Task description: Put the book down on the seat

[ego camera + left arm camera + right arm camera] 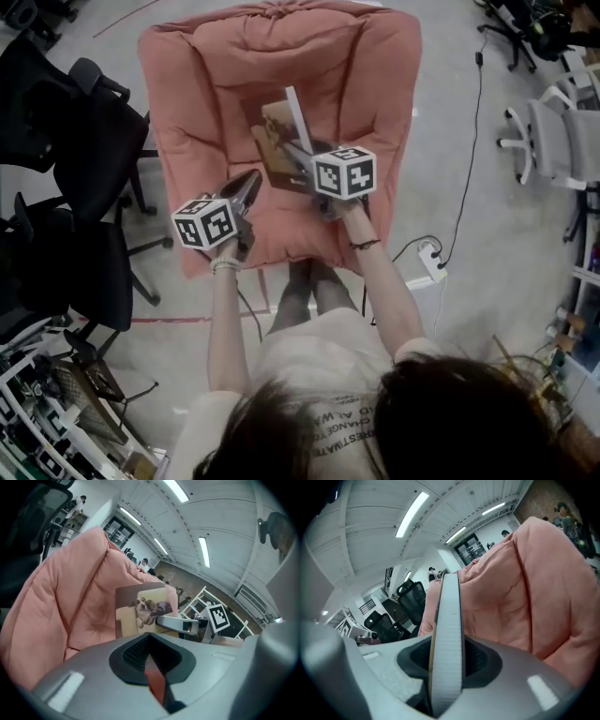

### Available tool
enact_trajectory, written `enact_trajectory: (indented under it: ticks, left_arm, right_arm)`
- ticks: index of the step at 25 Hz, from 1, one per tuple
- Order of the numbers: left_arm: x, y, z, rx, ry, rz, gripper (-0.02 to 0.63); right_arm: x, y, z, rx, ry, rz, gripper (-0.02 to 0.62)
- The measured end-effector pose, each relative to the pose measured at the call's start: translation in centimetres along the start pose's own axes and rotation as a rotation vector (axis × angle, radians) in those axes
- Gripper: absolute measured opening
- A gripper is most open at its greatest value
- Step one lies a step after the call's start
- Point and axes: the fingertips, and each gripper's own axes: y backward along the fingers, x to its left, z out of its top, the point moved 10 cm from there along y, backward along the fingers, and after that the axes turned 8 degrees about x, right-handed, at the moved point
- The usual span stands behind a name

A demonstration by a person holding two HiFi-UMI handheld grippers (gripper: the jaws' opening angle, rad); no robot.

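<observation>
Book [278, 141] is gripped by the right gripper [305, 157], whose jaws are clamped on its thickness. In the right gripper view the pale page edge runs straight up between the pads. It hangs over the middle of the pink seat [375, 84], tilted with one edge up. I cannot tell whether its lower edge touches the cushion.

It is a thin, stiff-looking volume with a brownish cover. The left gripper view shows a picture of a dog on a sofa on that cover.

The step in hand looks like lowering the book toward the cushion, with the release not yet done. The next move calls for laying the cover flat on the soft padding, then opening the jaws and drawing clear without dragging it.

The left gripper [249, 183] hovers just beside the book, jaws together and empty.
</observation>
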Motion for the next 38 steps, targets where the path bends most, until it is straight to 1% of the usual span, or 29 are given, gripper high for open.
enact_trajectory:
  ticks: [3, 8, 13, 20, 25, 30, 35, 38]
  left_arm:
    - [1.7, -1.8, -0.9, 0.008, 0.022, 0.011, -0.012]
    - [4.3, -4.4, -2.1, 0.028, 0.057, 0.020, -0.012]
    - [6.4, -6.8, -2.6, 0.043, 0.073, 0.033, -0.012]
    - [8.8, -9.2, -4.1, 0.080, 0.083, 0.018, -0.012]
    - [10.0, -10.2, -5.0, 0.091, 0.094, 0.013, -0.011]
    - [11.0, -10.7, -6.0, 0.108, 0.116, 0.009, -0.012]
    - [11.2, -11.0, -6.9, 0.116, 0.126, 0.003, -0.012]
    - [11.0, -11.0, -7.2, 0.114, 0.121, 0.004, -0.012]
  right_arm:
    - [-2.1, -2.0, -0.4, -0.010, -0.014, 0.003, 0.146]
    - [-4.7, -4.9, -1.7, 0.017, -0.017, 0.001, 0.146]
    - [-6.8, -7.3, -3.0, 0.005, -0.029, 0.046, 0.146]
    - [-8.8, -9.7, -4.5, -0.014, -0.037, 0.086, 0.146]
    - [-9.6, -10.6, -5.3, 0.004, -0.003, 0.110, 0.146]
    - [-10.0, -11.6, -6.3, 0.048, 0.042, 0.091, 0.147]
    - [-10.1, -12.5, -7.9, 0.112, 0.107, 0.042, 0.149]
    - [-10.1, -12.5, -8.5, 0.117, 0.105, 0.016, 0.149]
